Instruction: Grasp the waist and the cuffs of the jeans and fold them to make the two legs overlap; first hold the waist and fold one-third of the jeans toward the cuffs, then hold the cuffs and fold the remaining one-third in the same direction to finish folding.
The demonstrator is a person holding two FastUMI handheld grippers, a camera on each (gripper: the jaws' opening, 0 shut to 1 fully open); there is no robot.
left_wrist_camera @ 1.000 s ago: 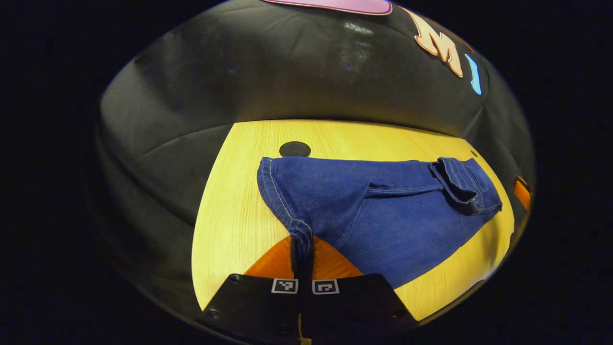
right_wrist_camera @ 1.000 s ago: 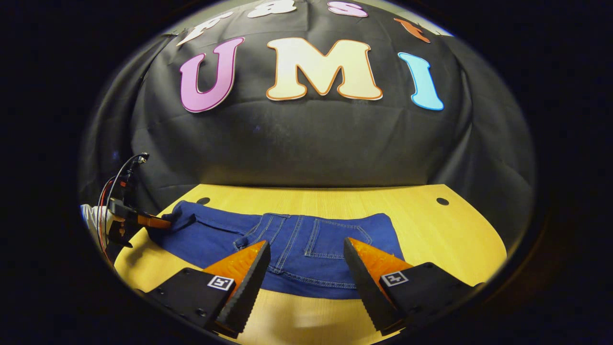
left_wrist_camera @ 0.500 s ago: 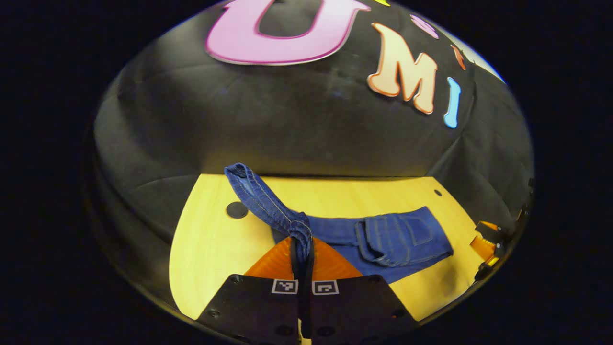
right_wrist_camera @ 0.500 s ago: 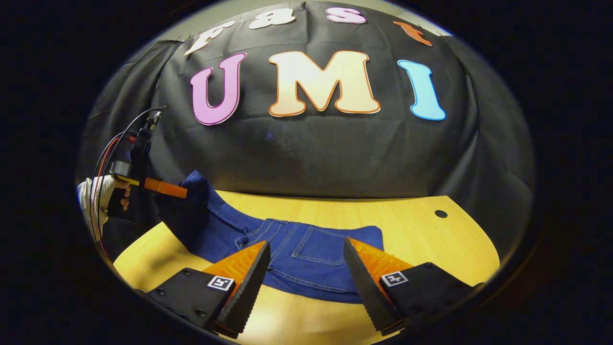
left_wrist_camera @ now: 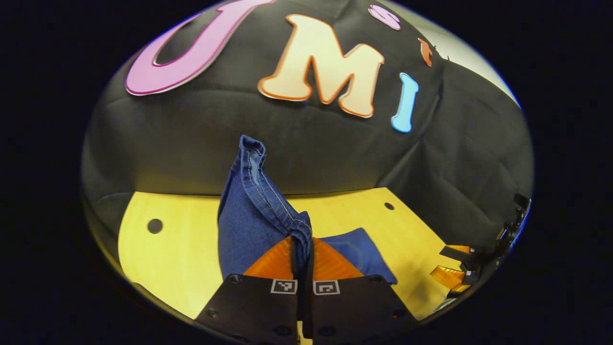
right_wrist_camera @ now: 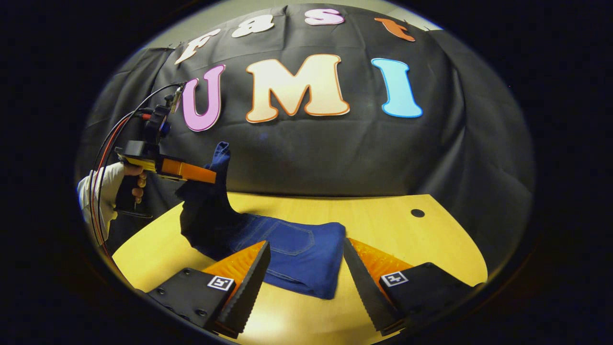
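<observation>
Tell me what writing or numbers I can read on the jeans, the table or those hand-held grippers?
On the jeans: no readable label or text.
On the table: none.
On the left hand-held gripper and the right hand-held gripper: square code patches, patterns only, no words or numbers.

Bare table (right_wrist_camera: 421, 249) right of the jeans (right_wrist_camera: 292, 249); lifted cuffs (right_wrist_camera: 210, 191) block the left.

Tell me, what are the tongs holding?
Left tongs pinch the jeans by the cuff hem, lifted off the table. Right tongs are open, holding nothing.
</observation>
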